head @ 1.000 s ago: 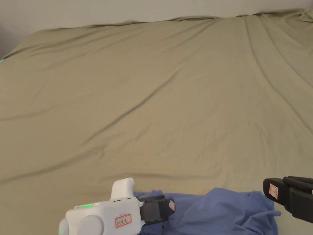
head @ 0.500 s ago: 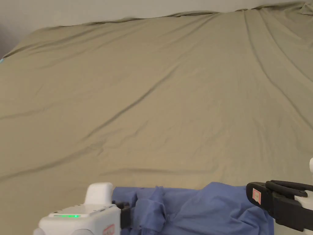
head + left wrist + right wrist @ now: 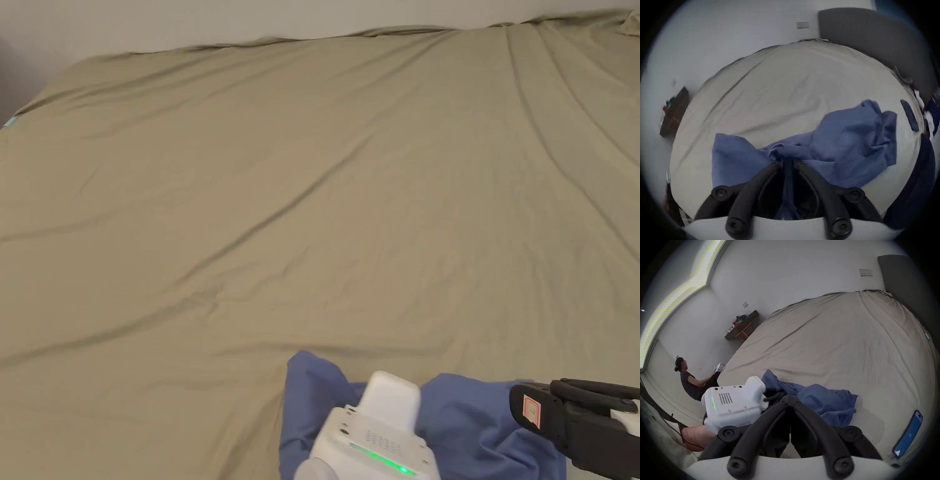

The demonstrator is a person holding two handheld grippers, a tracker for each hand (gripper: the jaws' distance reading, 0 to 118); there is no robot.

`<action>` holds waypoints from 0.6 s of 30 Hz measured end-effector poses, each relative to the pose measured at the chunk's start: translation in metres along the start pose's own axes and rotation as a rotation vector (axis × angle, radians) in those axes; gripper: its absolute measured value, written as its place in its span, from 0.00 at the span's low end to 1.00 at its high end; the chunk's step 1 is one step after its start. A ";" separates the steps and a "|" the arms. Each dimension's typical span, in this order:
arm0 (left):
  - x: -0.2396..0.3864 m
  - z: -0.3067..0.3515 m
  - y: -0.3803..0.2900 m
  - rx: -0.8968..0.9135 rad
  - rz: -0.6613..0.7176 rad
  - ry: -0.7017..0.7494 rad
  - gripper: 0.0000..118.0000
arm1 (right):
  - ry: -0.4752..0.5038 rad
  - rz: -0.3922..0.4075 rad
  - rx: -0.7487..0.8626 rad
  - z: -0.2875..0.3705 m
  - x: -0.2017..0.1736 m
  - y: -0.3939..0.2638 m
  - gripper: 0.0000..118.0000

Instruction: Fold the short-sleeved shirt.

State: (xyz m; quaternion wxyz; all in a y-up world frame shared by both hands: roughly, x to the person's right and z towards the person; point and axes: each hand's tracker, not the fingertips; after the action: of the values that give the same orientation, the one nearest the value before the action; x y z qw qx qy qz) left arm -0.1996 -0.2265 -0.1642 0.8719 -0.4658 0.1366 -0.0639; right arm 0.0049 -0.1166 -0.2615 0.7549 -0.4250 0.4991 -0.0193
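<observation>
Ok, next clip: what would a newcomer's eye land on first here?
Probably the crumpled blue shirt bunched at the near edge of the wide khaki bed sheet. The left gripper is shut on a fold of it, while the right gripper is closed with nothing between its jaws. A phone lies on the sheet at the right.

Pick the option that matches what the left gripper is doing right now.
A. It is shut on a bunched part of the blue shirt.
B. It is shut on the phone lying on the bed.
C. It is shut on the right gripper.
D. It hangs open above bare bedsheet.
A: in the left gripper view the left gripper has both jaws closed on a gathered ridge of the blue shirt, with cloth running down between them.
</observation>
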 end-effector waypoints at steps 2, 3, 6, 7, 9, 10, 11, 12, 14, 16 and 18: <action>0.010 0.006 0.005 0.018 0.026 -0.154 0.10 | -0.001 0.007 -0.002 0.001 -0.002 0.000 0.02; 0.017 0.009 0.007 0.014 0.055 -0.209 0.10 | -0.002 0.010 -0.002 0.002 -0.002 0.001 0.02; 0.028 0.020 0.011 0.042 0.085 -0.423 0.10 | 0.009 0.021 0.021 0.009 -0.003 0.005 0.02; 0.023 0.023 0.011 0.031 0.109 -0.477 0.10 | 0.012 0.022 0.047 0.016 -0.003 0.007 0.02; 0.000 0.029 0.008 0.033 0.210 -0.525 0.10 | 0.034 0.003 0.099 0.027 0.000 0.012 0.02; -0.022 0.030 0.005 0.042 0.272 -0.563 0.10 | 0.053 -0.011 0.115 0.033 0.002 0.014 0.02; -0.044 0.032 0.000 0.059 0.348 -0.605 0.10 | 0.065 -0.017 0.123 0.036 0.003 0.016 0.02; -0.066 0.034 -0.006 0.062 0.418 -0.630 0.10 | 0.072 -0.018 0.128 0.038 0.004 0.017 0.02; -0.121 0.034 -0.021 0.076 0.535 -0.686 0.10 | 0.084 -0.020 0.135 0.039 0.005 0.017 0.02; -0.168 0.030 -0.040 0.084 0.581 -0.677 0.25 | 0.095 -0.030 0.135 0.034 0.006 0.017 0.02; -0.206 0.020 -0.054 0.057 0.634 -0.647 0.95 | 0.115 -0.045 0.122 0.026 0.006 0.015 0.02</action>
State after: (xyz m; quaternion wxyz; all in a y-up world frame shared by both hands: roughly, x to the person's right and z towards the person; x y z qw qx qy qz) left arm -0.3894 -0.1914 -0.0718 0.8587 -0.3729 -0.0088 0.3515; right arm 0.0217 -0.0936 -0.2728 0.7489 -0.3876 0.5298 -0.0911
